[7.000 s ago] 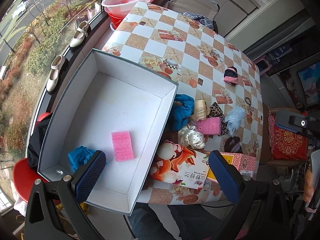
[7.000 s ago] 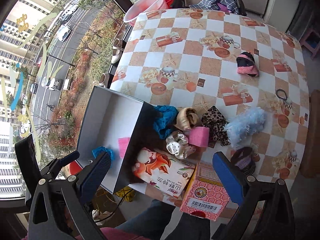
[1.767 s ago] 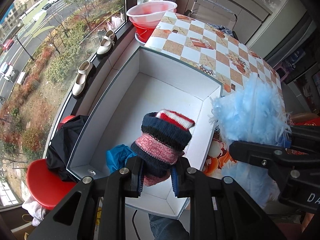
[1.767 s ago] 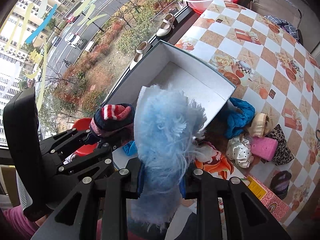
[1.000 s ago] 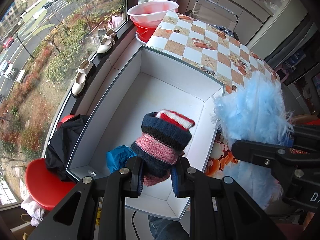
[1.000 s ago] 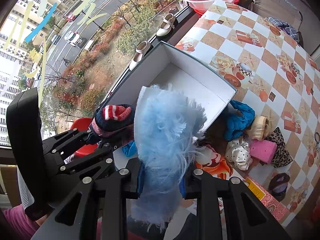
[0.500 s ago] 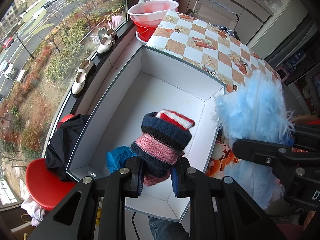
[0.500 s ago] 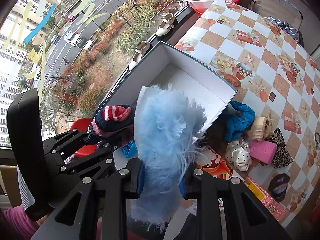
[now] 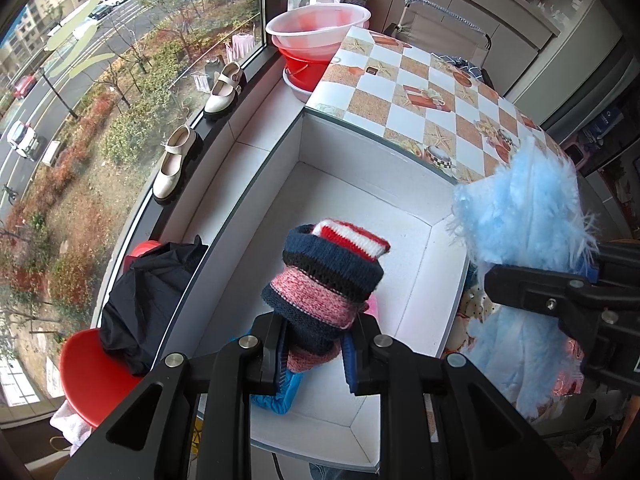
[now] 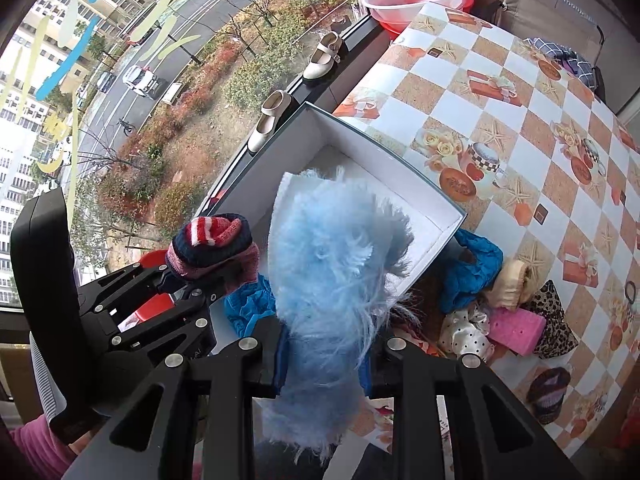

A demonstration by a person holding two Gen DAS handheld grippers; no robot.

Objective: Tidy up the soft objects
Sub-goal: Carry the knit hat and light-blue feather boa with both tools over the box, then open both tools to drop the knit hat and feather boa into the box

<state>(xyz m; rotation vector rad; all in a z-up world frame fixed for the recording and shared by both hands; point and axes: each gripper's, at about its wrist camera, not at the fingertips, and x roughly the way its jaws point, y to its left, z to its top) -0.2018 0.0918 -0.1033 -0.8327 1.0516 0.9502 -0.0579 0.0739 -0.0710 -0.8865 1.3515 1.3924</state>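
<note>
The step in hand, as I judge it, is to put two soft things into the white open cardboard box point(image 9: 360, 184), and to do it well each one should be brought fully inside the box walls and low toward the floor before it is let go, so that nothing catches on the rim. The left gripper point(image 9: 314, 354) is pressed together on the striped knitted roll of navy, pink and red wool point(image 9: 330, 276), which hangs above the near part of the box floor, over the crumpled blue cloth point(image 9: 276, 400) lying in the near corner of the box. The right gripper point(image 10: 322, 364) pinches the fluffy light-blue furry piece point(image 10: 332, 264); it hangs over the right wall of the box and should go further inward first.
</note>
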